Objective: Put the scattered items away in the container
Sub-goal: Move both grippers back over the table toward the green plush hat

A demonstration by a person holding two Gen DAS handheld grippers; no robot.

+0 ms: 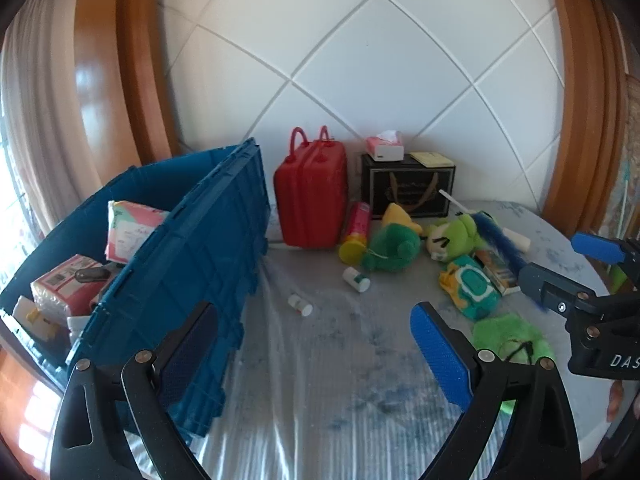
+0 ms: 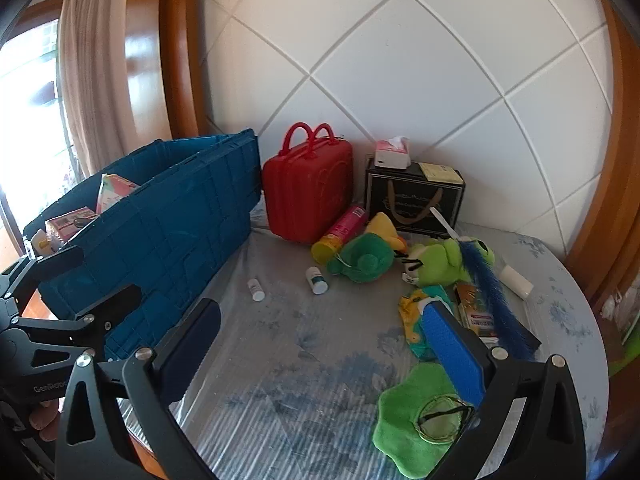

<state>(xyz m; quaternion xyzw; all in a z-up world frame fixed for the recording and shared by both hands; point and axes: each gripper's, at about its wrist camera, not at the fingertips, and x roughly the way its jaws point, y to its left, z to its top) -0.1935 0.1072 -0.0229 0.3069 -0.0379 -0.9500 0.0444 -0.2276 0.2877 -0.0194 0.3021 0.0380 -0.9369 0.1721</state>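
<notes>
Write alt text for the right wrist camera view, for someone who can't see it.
The open right gripper hovers over a pale blue-patterned table strewn with items: a flat green plush piece, two small white bottles, green plush toys and a blue feather duster. A partly filled blue plastic crate stands left, a red hard-shell case behind.

The crate (image 1: 192, 240) is deep blue, and a pink-and-white printed pack (image 1: 132, 232) sits in it. The small suitcase (image 2: 310, 188) is solid red. The box (image 2: 414, 200) behind the toys is black with a tan rope handle and gold lettering. The spray can (image 2: 340, 236) is pink with a yellow cap. One plush toy (image 2: 362, 262) is dark green, another (image 2: 440, 264) lime green. The brush (image 2: 492, 296) has blue bristles. The tablecloth (image 2: 304, 380) is pale with faded blue floral print. The right tongs (image 2: 322, 350) are black with blue pads.
</notes>
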